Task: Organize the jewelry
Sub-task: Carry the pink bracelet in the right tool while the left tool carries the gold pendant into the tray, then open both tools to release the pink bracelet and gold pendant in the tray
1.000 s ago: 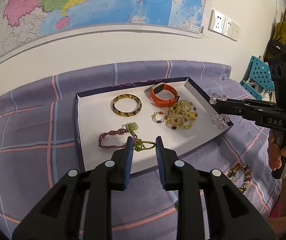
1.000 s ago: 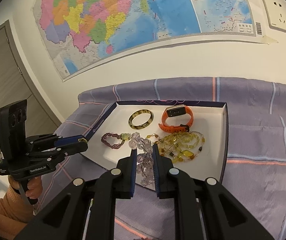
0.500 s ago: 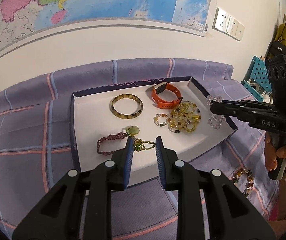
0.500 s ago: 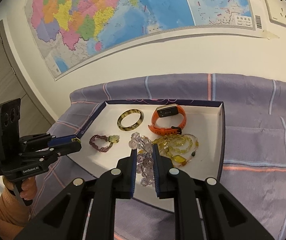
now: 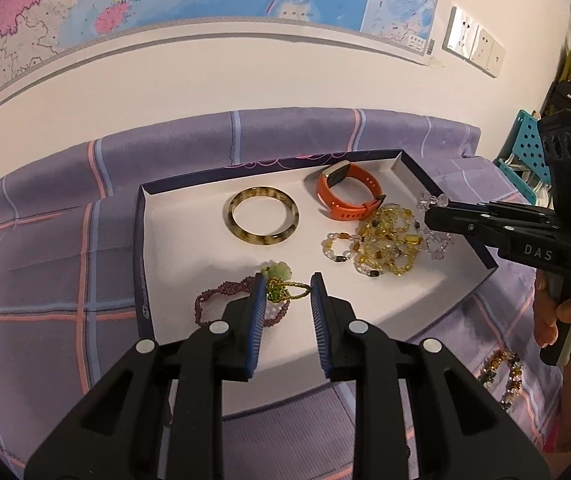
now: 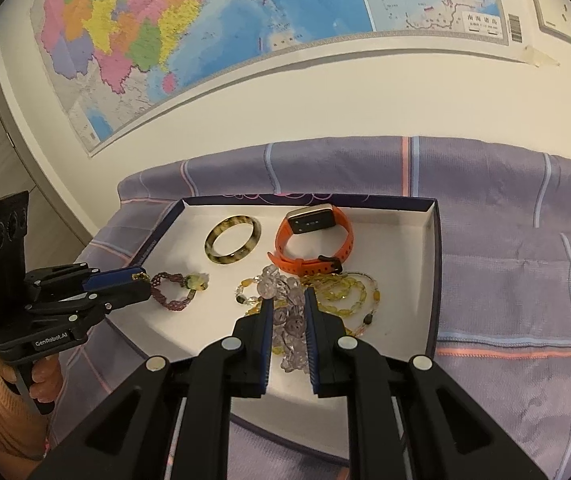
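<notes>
Both grippers are over the tray [image 5: 413, 168], each carrying a piece in to sort, so each grip is just tight enough to hang the beads. Right gripper [image 6: 288, 307]: jaws nearly closed, pinching the clear bracelet [image 6: 285, 322], which dangles between the pads above the yellow beads [image 6: 341, 292] at the tray's right side; the left view shows clear beads either side of its tips [image 5: 431, 200]. Left gripper [image 5: 286, 294]: narrow gap, a green bead loop [image 5: 285, 290] sits between the pads; the right view shows it caught at the tips, so I read that as held, hanging over the purple bracelet [image 5: 221, 294] near the left wall. Already laid flat and spaced in the tray: bangle [image 5: 263, 220] and orange watch [image 5: 345, 194]. One more bracelet [image 5: 501, 372] lies outside on the cloth [image 5: 45, 240], not yet collected.
</notes>
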The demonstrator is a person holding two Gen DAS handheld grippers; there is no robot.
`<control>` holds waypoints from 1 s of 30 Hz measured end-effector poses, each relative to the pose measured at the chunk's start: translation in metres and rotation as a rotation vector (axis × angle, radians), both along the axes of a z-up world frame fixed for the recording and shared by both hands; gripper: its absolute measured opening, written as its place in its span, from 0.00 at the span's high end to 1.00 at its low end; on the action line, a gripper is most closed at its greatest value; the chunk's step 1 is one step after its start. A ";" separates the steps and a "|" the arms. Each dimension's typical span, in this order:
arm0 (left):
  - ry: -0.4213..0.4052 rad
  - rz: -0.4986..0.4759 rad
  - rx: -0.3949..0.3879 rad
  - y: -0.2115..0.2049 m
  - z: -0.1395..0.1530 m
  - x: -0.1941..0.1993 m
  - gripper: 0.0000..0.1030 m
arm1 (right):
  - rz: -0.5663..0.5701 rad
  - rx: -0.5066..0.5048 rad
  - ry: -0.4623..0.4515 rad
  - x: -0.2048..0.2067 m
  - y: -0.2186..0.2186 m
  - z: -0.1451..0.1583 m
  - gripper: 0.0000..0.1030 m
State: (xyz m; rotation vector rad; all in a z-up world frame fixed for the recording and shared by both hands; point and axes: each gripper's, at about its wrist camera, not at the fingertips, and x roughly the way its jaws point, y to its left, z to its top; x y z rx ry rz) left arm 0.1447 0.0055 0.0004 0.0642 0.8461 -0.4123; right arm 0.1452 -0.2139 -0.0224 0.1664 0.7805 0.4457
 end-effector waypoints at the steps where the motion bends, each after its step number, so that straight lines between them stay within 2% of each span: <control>1: 0.002 0.004 0.003 0.000 -0.001 0.002 0.78 | 0.000 -0.001 0.002 0.001 0.000 -0.001 0.87; 21: 0.055 0.028 0.034 -0.013 -0.021 0.032 0.78 | -0.001 -0.074 0.019 0.020 0.016 -0.010 0.87; 25: 0.054 0.028 0.047 -0.016 -0.024 0.034 0.75 | -0.007 -0.052 0.024 0.019 0.012 -0.010 0.86; 27: 0.053 0.027 0.053 -0.018 -0.025 0.035 0.75 | -0.013 -0.040 0.027 0.017 0.009 -0.009 0.82; 30: 0.052 0.031 0.060 -0.018 -0.026 0.036 0.69 | -0.012 -0.030 0.027 0.013 0.006 -0.008 0.82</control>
